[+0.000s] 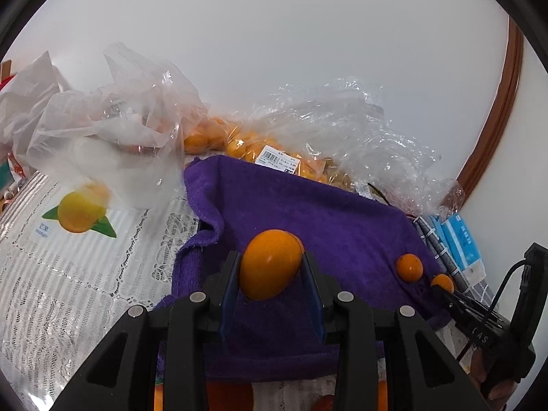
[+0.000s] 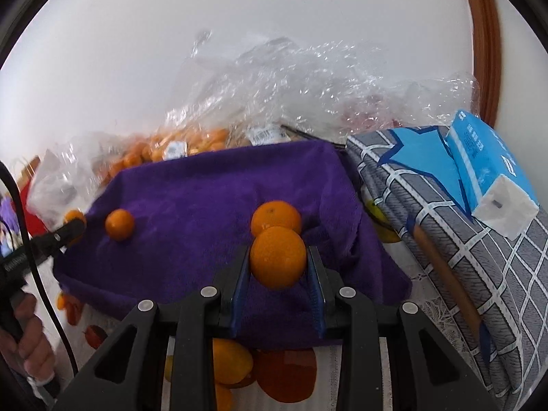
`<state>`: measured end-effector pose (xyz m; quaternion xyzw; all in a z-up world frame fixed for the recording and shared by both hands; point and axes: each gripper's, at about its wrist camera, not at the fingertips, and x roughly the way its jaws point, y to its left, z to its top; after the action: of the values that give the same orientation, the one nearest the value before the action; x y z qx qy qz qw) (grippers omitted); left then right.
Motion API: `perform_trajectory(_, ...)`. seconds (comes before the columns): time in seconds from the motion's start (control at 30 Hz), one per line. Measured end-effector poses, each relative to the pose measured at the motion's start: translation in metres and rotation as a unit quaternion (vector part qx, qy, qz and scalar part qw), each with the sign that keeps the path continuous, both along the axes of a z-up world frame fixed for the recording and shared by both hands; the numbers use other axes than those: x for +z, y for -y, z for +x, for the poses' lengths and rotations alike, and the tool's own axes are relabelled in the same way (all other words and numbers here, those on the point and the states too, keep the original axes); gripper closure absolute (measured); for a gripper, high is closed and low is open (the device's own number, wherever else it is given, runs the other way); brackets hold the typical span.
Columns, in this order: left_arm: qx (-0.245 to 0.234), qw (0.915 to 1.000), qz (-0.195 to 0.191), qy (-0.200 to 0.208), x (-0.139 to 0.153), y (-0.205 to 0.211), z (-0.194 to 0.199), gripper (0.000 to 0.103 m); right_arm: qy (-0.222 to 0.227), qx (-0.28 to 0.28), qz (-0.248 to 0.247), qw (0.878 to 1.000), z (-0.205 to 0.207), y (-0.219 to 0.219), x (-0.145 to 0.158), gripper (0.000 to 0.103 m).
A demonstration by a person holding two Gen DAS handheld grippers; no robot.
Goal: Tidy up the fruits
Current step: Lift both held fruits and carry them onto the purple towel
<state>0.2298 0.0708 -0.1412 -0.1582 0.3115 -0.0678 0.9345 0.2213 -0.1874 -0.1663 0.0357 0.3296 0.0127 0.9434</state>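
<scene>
We hold 2 oranges above the purple towel (image 1: 308, 212): left gripper (image 1: 270, 270) jaws pinch one (image 1: 269, 263), right gripper (image 2: 278, 260) jaws pinch another (image 2: 278, 257). Loose oranges (image 2: 119, 224) lie at 10 o'clock. Mid-placement, we judge; next, set each down gently.

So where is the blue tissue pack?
In the right wrist view the blue tissue pack lies far right on the grey checked cloth, just right of the purple towel.

My blue pads (image 1: 228, 287) look smooth plastic; the purple towel (image 1: 308, 212) is fuzzy matt cloth, the bags (image 2: 308, 78) crinkled glossy film, the orange (image 2: 278, 257) dimpled.
</scene>
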Motion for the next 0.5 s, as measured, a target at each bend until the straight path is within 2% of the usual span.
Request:
perform_trajectory(0.3, -0.015, 0.9998, -0.013, -0.009, -0.0036, 0.0017, 0.0035, 0.069, -0.017, 0.002, 0.002, 1.000, 0.0074, 0.0012, -0.0095, 0.071)
perform_trajectory(0.5, -0.022, 0.9997, -0.008, -0.009, -0.0041, 0.0068, 0.0038, 0.069, -0.017, 0.000, -0.005, 1.000, 0.0066, -0.0007, -0.0106, 0.071)
